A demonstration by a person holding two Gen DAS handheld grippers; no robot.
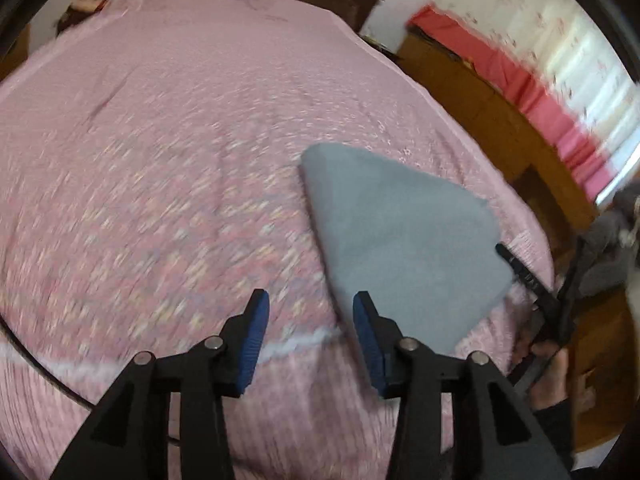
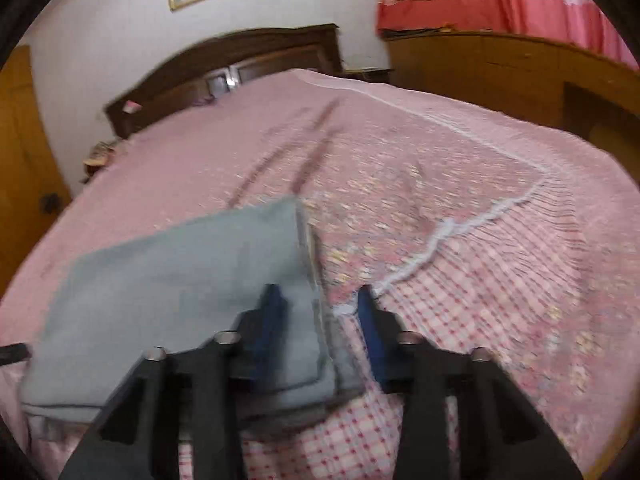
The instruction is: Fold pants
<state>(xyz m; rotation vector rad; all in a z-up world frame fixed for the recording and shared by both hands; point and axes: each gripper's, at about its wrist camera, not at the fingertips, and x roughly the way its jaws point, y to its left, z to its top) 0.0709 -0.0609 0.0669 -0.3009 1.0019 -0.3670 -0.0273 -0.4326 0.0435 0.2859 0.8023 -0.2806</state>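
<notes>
pants (image 2: pixel 180 300): grey, folded into a flat stack on the pink bedspread (image 2: pixel 440 200), long axis running left from my right tongs
right tongs (image 2: pixel 318 308): spread, empty, straddling the stack's right edge; nearer
left tongs (image 1: pixel 308 312): spread, empty; stack lies to their right

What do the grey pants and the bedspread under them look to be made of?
Pants: soft matte grey cloth, possibly fleece or brushed cotton; no sheen, and thick rounded layers at the folded edge. Bedspread: pink woven cotton-like cloth, matte, with a checked and flowered pattern. Blur hides the weave.
</notes>
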